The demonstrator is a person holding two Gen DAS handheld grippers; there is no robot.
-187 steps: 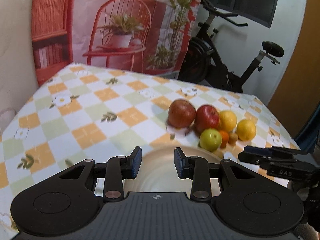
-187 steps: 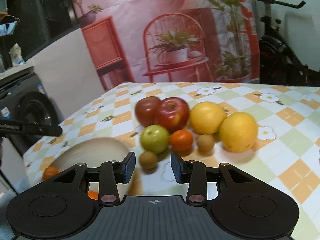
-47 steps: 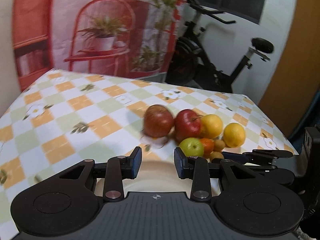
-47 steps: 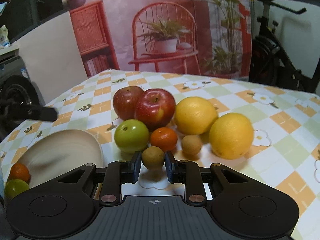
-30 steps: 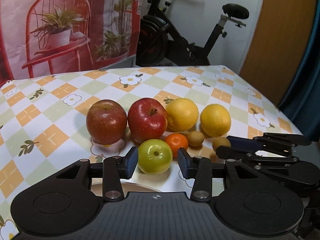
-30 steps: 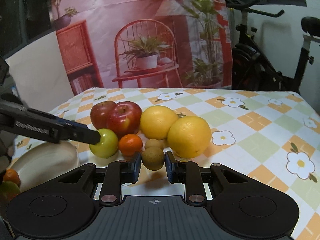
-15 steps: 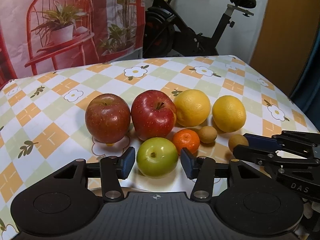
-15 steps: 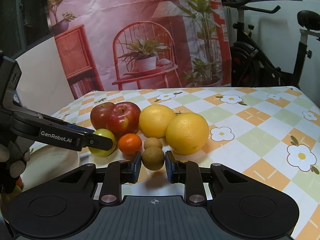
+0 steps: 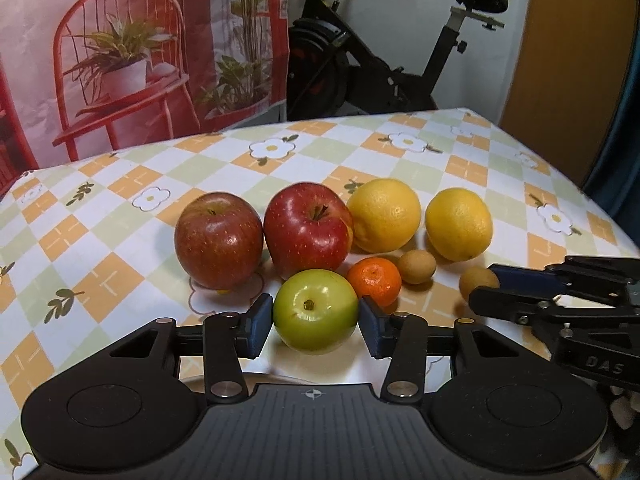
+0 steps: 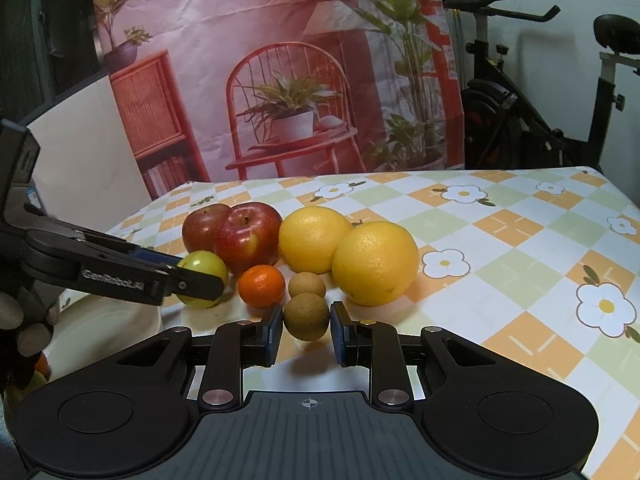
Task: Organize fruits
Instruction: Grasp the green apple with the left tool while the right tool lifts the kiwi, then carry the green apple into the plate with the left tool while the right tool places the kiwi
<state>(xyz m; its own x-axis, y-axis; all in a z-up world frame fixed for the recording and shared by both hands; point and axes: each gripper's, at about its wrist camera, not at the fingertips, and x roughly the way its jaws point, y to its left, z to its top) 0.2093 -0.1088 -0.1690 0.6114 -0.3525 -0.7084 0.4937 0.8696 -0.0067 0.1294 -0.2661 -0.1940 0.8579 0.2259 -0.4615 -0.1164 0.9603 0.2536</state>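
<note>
A green apple sits on the checked tablecloth between the pads of my left gripper. Its jaws are closing and both pads touch the apple's sides. My right gripper is shut on a small brown fruit, held just above the cloth. In the left wrist view the right gripper comes in from the right with that brown fruit at its tips. In the right wrist view the left gripper covers part of the green apple.
Behind the green apple lie two red apples, two oranges, a mandarin and a second small brown fruit. A cream bowl stands at the table's near left. An exercise bike stands beyond the table.
My left gripper swung from over the bowl to the fruit group. The green apple now sits deeper between its fingers, which widened and came in on it. The right gripper took up the brown fruit.
</note>
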